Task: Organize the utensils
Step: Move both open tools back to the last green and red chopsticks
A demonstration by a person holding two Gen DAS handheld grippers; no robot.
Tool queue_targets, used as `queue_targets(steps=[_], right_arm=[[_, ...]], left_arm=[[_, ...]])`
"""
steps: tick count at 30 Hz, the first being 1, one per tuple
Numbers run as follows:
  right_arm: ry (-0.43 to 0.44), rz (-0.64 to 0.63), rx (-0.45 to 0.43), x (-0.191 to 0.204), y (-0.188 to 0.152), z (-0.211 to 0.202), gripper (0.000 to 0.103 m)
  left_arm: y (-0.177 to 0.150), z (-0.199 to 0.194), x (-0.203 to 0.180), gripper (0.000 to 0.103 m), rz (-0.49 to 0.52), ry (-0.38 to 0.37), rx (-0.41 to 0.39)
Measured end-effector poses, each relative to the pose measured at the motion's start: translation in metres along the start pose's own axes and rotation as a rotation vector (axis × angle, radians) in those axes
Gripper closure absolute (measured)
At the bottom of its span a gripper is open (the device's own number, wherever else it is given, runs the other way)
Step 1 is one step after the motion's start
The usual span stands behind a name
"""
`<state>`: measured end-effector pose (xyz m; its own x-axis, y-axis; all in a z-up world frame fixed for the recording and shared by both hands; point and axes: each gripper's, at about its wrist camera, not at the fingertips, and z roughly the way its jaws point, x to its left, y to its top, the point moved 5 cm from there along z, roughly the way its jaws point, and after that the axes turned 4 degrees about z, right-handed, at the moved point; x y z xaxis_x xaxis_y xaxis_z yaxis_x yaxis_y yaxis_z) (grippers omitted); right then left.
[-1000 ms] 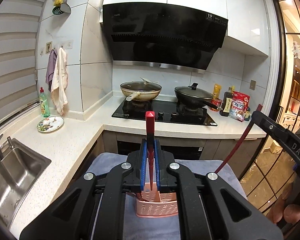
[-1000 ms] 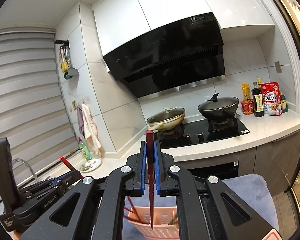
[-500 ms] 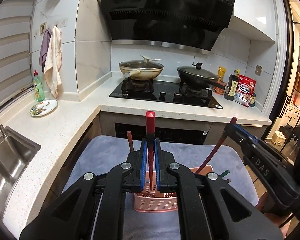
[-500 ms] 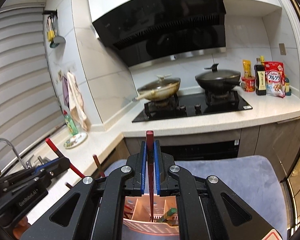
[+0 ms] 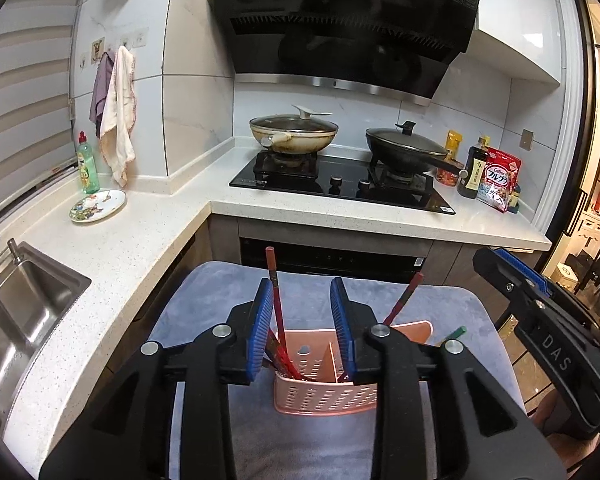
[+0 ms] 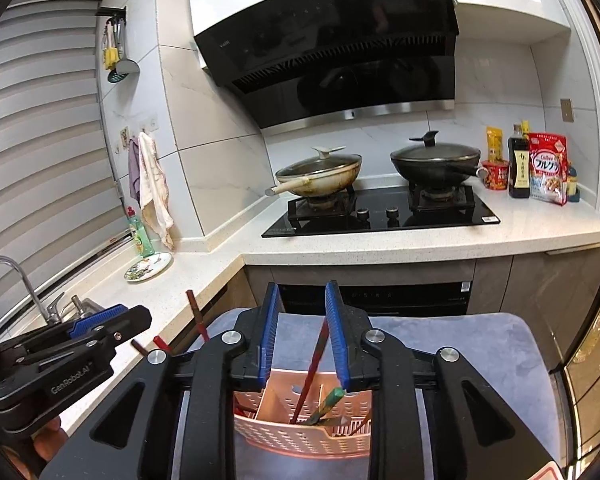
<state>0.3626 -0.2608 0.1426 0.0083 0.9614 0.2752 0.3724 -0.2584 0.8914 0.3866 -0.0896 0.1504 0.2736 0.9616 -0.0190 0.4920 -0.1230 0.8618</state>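
A pink perforated utensil basket stands on a grey-blue mat; it also shows in the right wrist view. My left gripper is open just above it, and a red chopstick stands loose in the basket's left compartment beside the left pad. My right gripper is open above the basket, and a red chopstick leans in a compartment between its pads. A green-handled utensil lies in the basket too.
A white L-shaped counter runs behind and to the left of the mat, with a sink, a plate and a green bottle. The hob carries two lidded pans. Bottles and a cereal bag stand at the right.
Both grippers held a red chopstick upright and came down over the basket. Both have now opened and the chopsticks stand in the basket.
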Motion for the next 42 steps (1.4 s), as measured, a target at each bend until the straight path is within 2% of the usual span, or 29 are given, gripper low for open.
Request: queue_targets(steps=[10,14,21,29,33,42], right_arm=[[0.024,-0.018,-0.003,0.01,-0.01,-0.047,0.079],[0.028,-0.012,0.012,0.012,-0.026,-0.07,0.079],[0.03,-0.022,0.047,0.015,-0.059,-0.105,0.079],[0.009,-0.049,0.1,0.015,-0.109,-0.14,0.079],[0.014,-0.005,0.15,0.008,-0.144,-0.151,0.071],[-0.026,-0.01,0.259,0.003,-0.217,-0.163,0.071]], left_arm=[[-0.003,-0.042,-0.005,0.074,0.027,0.008,-0.037],[-0.01,-0.06,-0.006,0.074,0.056,0.044,-0.049],[-0.032,-0.087,-0.01,0.074,0.066,0.043,-0.033],[-0.08,-0.11,-0.014,0.074,0.083,0.065,0.002],[-0.111,-0.119,-0.013,0.074,0.096,0.088,0.018],[-0.182,-0.123,-0.002,0.074,0.054,0.078,0.099]])
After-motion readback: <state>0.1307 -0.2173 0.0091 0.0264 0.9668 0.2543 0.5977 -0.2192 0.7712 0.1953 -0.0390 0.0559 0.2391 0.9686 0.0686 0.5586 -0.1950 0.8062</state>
